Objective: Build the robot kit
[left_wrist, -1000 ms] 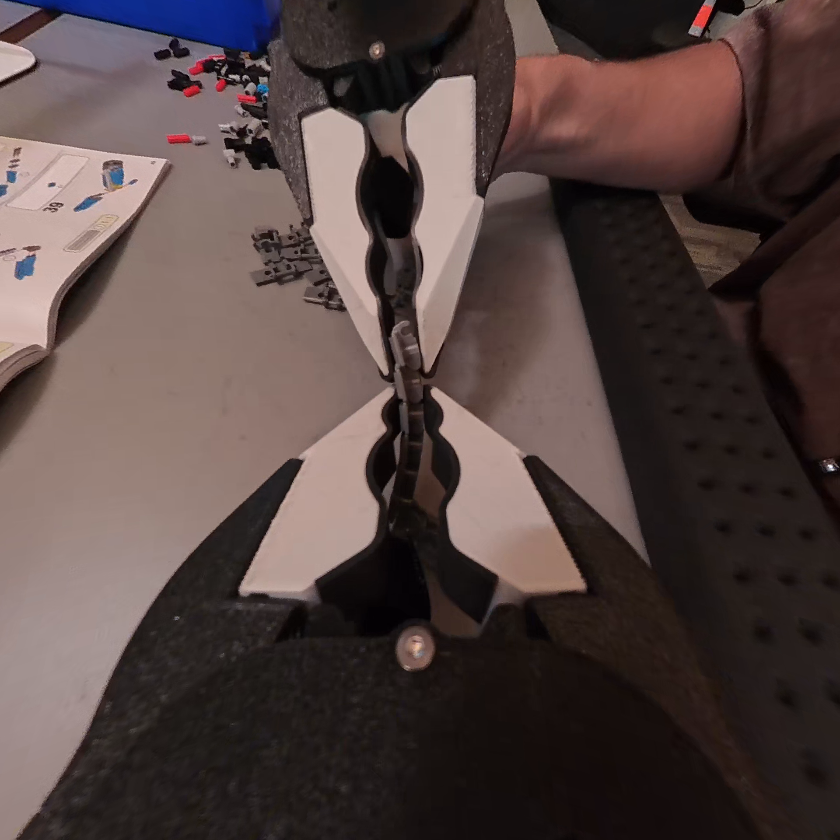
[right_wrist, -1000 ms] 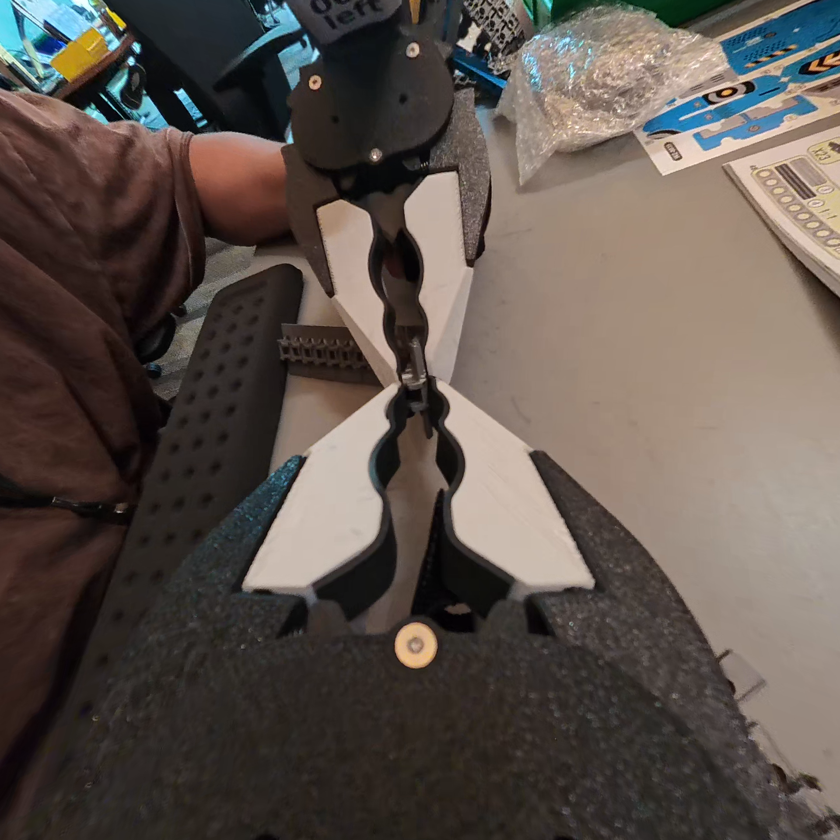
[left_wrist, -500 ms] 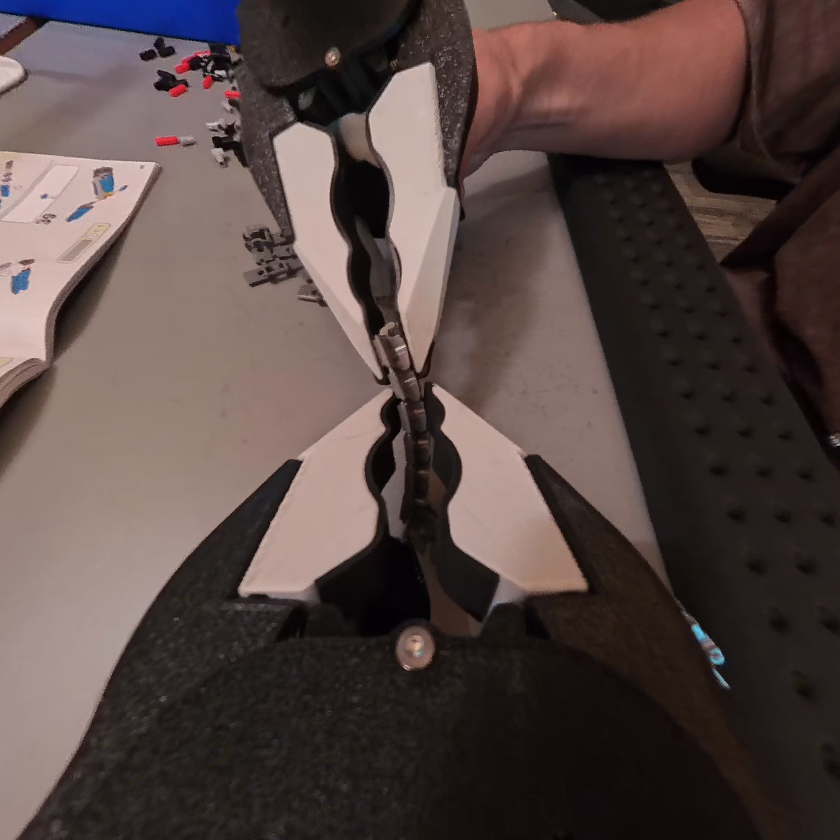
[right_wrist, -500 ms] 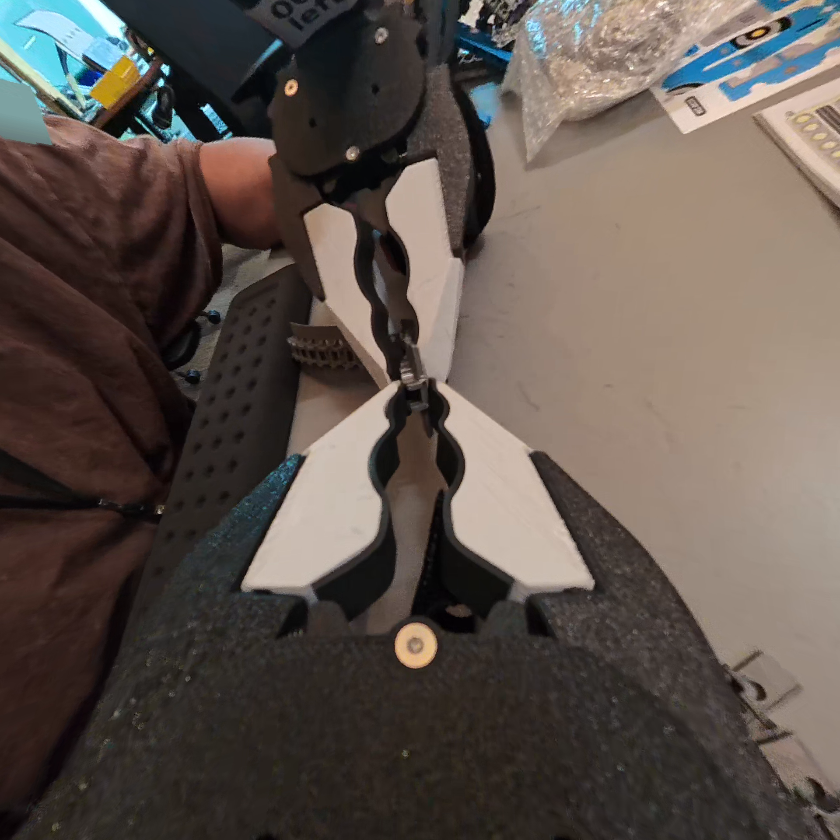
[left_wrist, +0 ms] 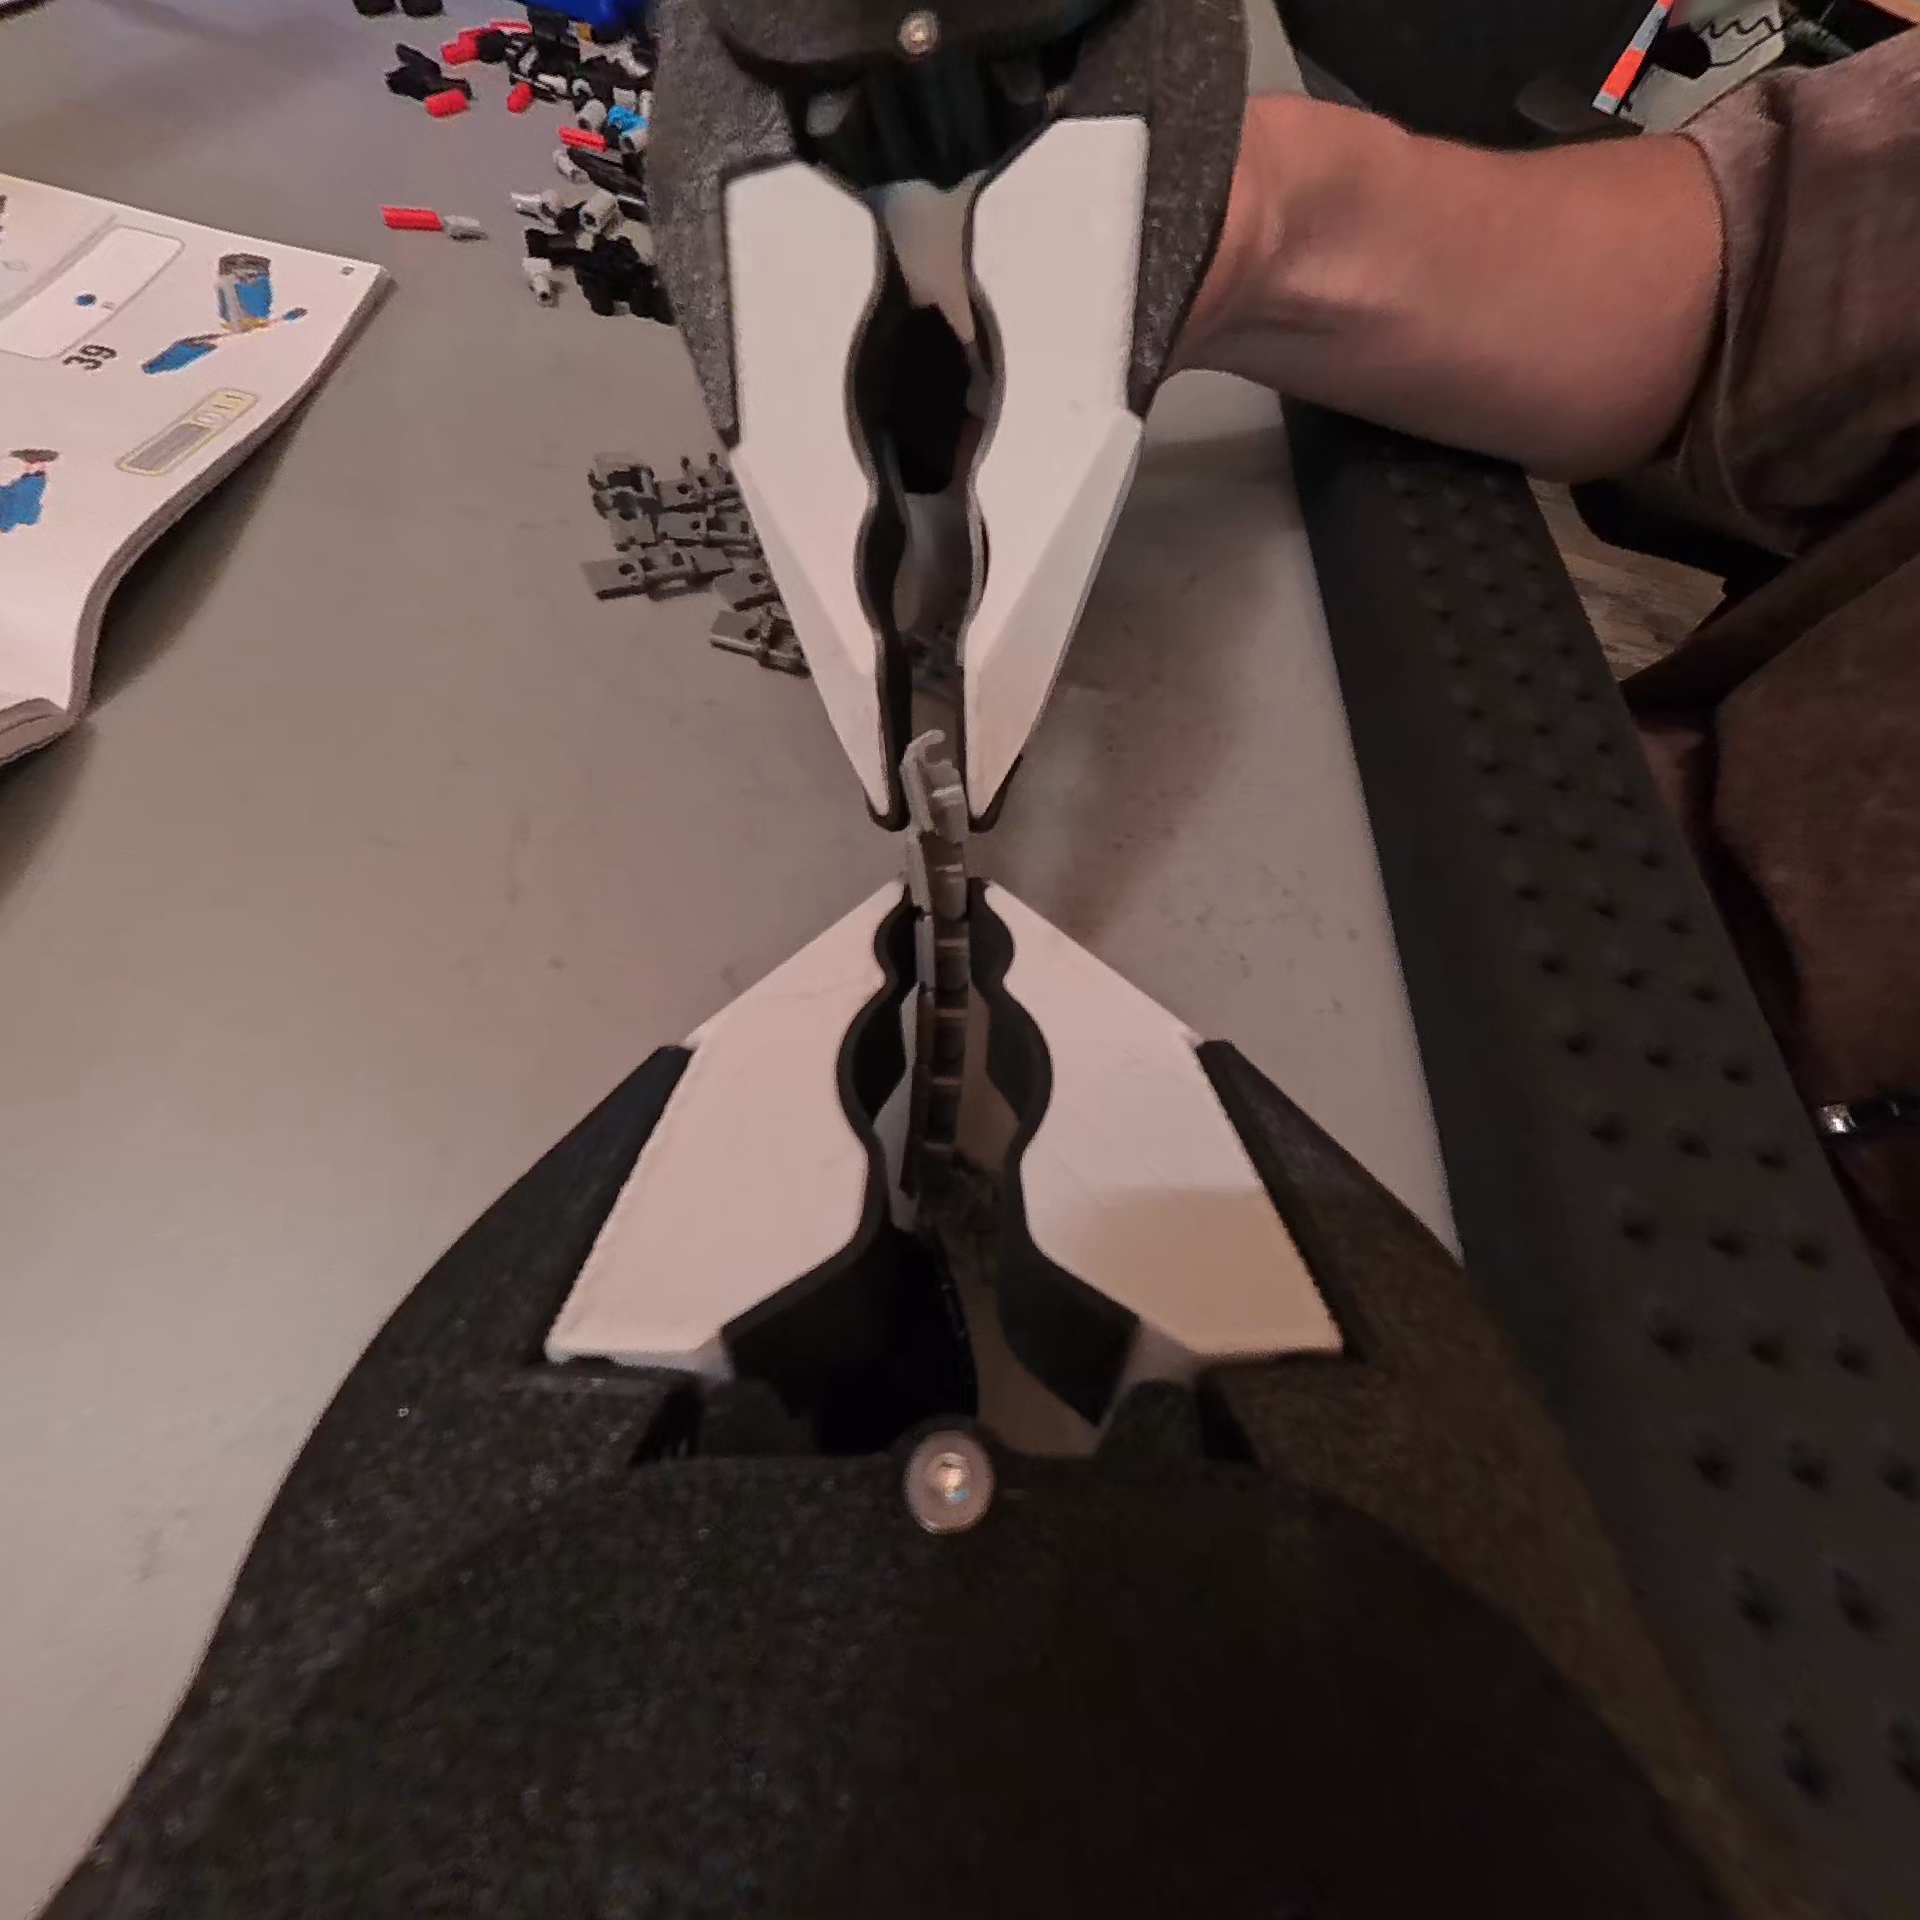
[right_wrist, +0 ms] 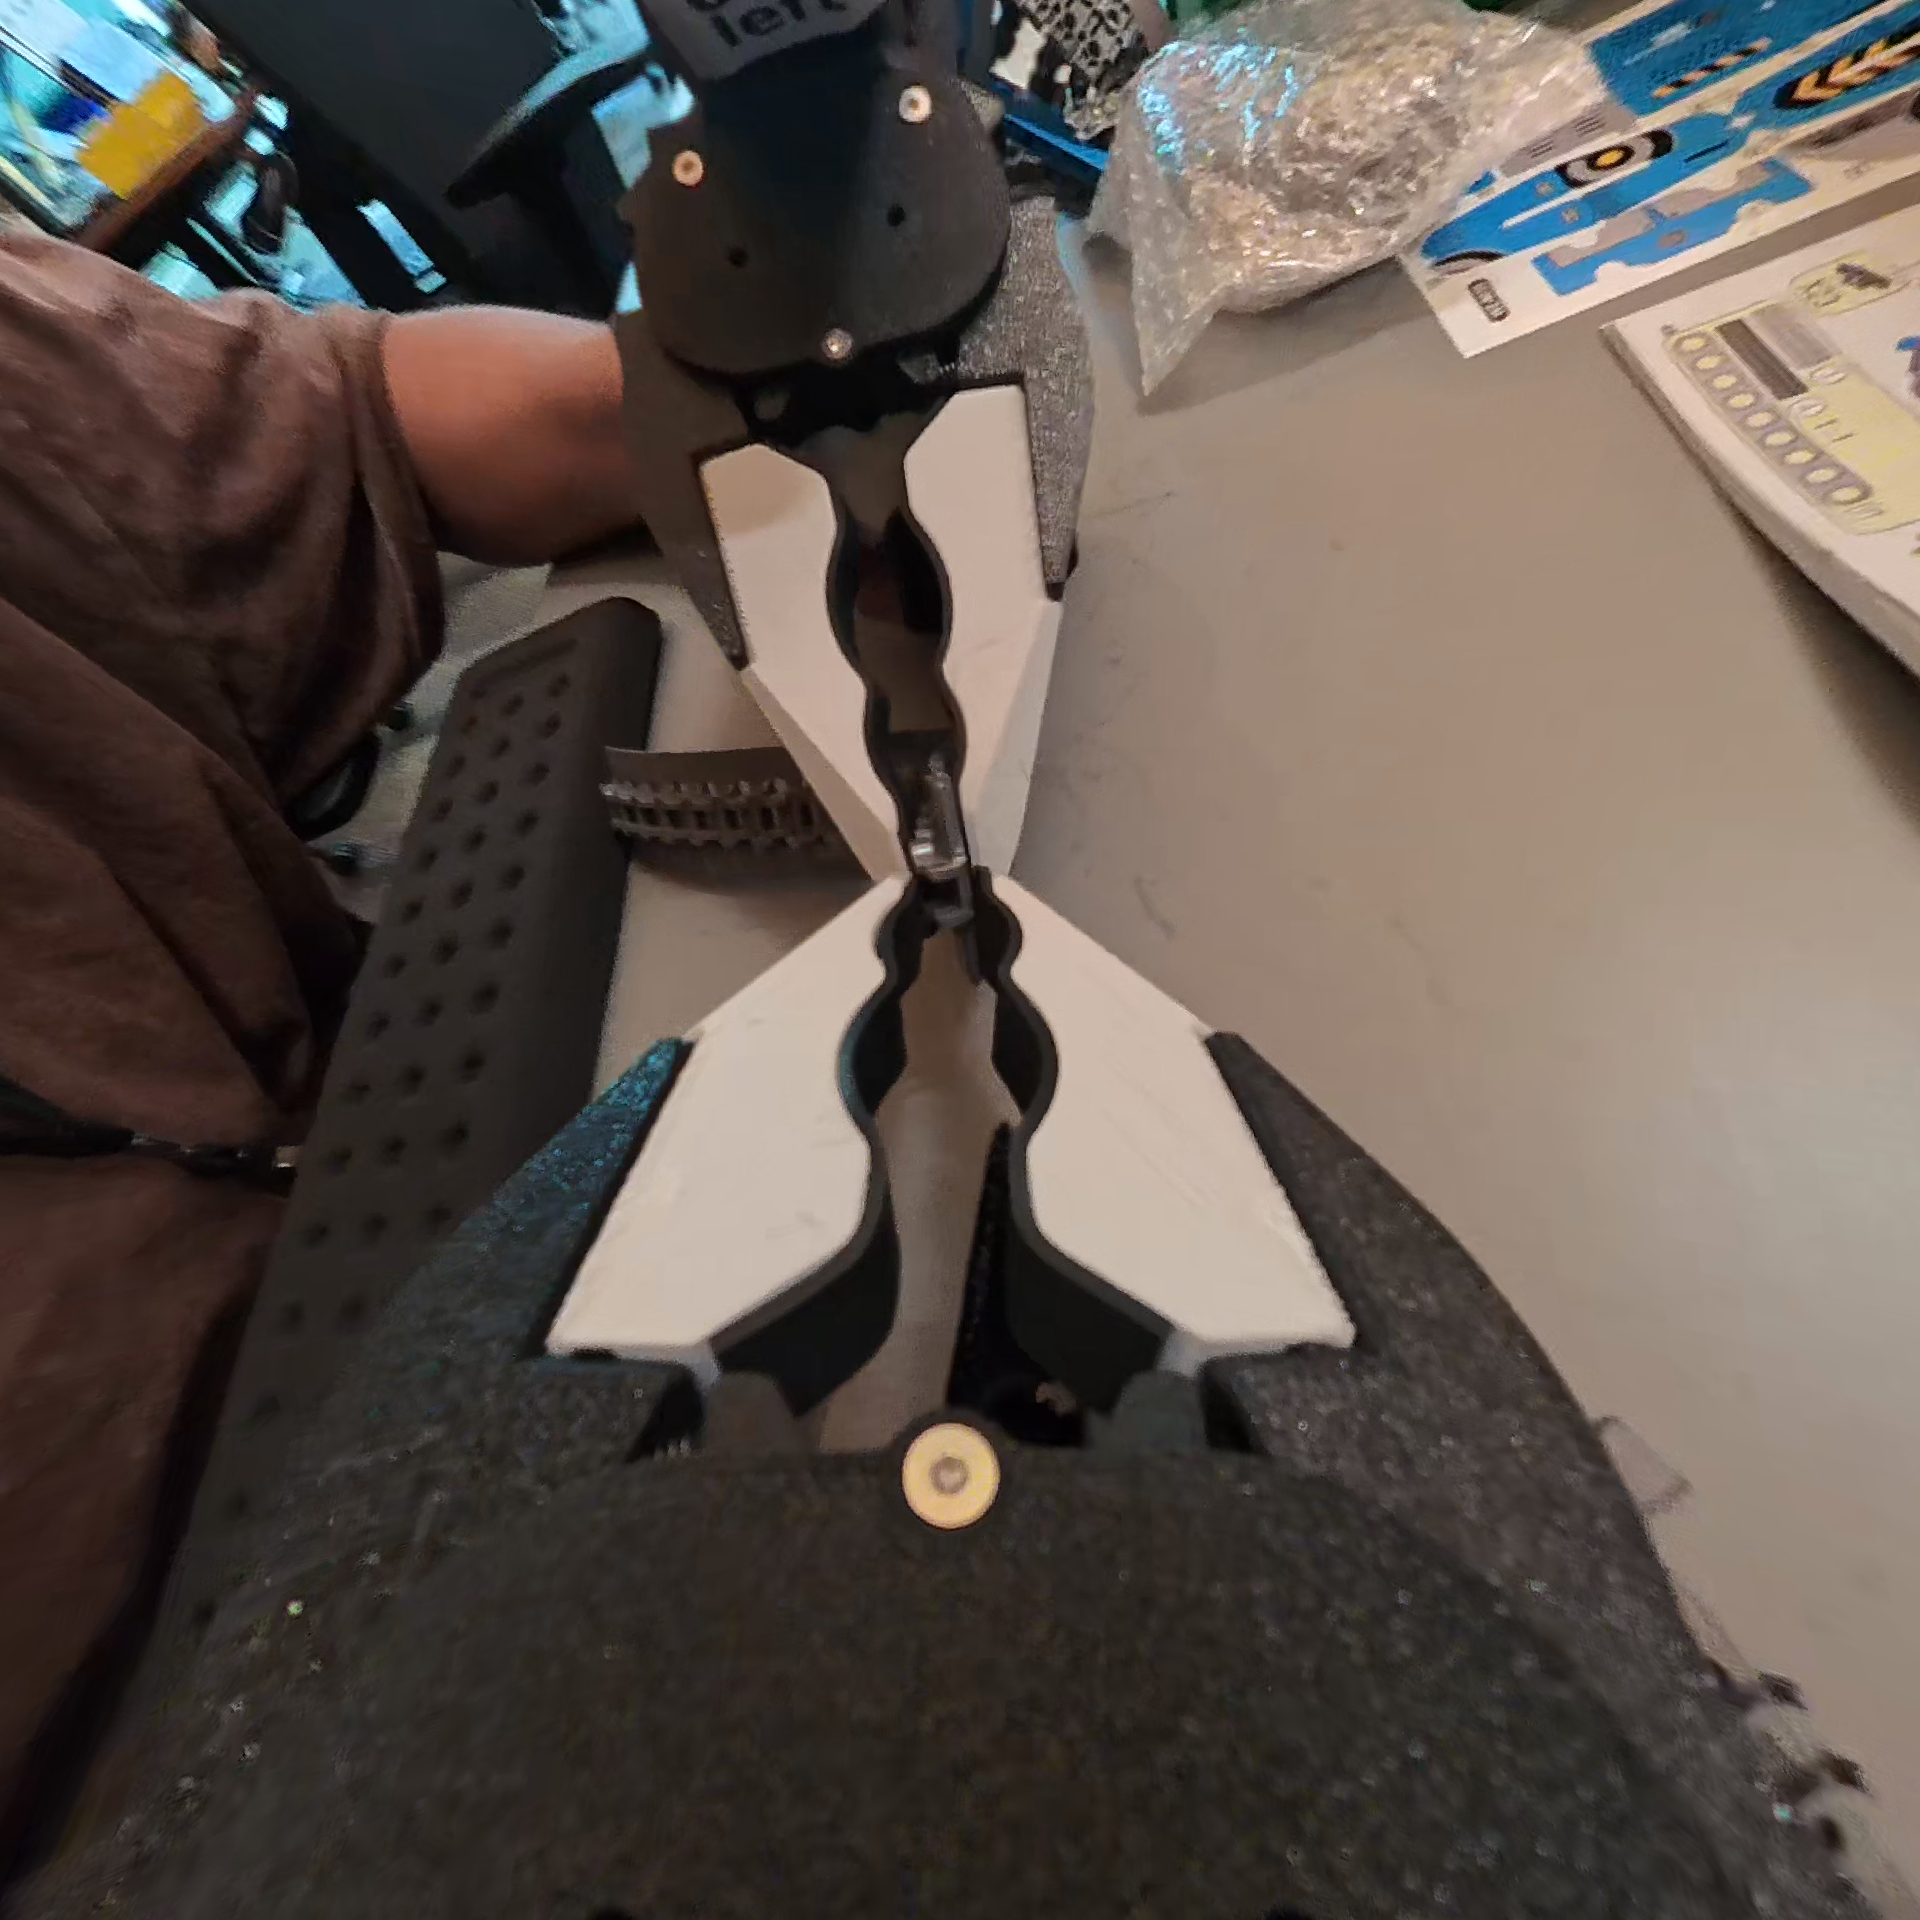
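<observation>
In the left wrist view my left gripper (left_wrist: 940, 888) is shut on a short strip of grey track links (left_wrist: 943, 997) that runs back between its fingers. The strip's end link (left_wrist: 933, 790) sticks out past the tips. My right gripper (left_wrist: 935, 816) faces it tip to tip and is closed on that end link. In the right wrist view the right gripper (right_wrist: 945, 896) pinches a dark grey link (right_wrist: 951, 909), and the left gripper (right_wrist: 940, 850) meets it from above with the strip (right_wrist: 935, 810). Both are held above the grey table (left_wrist: 364, 883).
Loose grey track links (left_wrist: 675, 530) and small red, black and blue parts (left_wrist: 582, 208) lie behind. An open instruction booklet (left_wrist: 156, 416) is at the left. A black perforated pad (left_wrist: 1558, 935), another track strip (right_wrist: 717, 810), a bubble-wrap bag (right_wrist: 1299, 177) and printed sheets (right_wrist: 1766, 416) are nearby.
Half a second ago the right gripper leaned to the left with the end link bent. Now it stands straight in line with the left gripper again. Both stay closed.
</observation>
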Motion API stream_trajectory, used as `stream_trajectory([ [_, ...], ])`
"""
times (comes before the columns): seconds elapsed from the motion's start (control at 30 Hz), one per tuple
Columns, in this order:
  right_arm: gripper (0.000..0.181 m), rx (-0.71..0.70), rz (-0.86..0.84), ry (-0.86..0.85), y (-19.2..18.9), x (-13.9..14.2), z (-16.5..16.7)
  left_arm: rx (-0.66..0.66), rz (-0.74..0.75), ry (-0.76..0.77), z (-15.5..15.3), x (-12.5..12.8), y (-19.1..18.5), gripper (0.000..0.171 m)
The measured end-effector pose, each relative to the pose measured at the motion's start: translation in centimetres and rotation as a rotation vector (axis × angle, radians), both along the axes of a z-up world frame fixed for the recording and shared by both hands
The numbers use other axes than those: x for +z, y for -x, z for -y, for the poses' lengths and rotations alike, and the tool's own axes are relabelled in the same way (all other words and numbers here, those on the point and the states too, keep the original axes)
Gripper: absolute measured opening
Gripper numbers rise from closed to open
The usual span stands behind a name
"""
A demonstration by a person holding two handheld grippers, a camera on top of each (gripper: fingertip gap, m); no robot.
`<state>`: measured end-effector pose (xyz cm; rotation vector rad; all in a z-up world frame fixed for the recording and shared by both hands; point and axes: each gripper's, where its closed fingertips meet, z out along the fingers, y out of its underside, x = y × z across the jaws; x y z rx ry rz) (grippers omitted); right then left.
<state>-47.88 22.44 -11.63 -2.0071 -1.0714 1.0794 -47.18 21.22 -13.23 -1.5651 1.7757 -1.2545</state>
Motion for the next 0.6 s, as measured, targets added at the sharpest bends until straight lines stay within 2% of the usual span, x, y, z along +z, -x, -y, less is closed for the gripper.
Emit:
stream_trajectory([
  [0.2, 0.008, -0.065, 0.106, -0.092, -0.1, -0.3, -0.7, 0.037, 0.003, -0.051, -0.5, -0.1, -0.1, 0.005],
  [0.6, 0.006, -0.100, 0.275, -0.231, -0.1, -0.7, -1.0, 0.058, -0.006, -0.158, -0.7, -0.5, -0.1, 0.006],
])
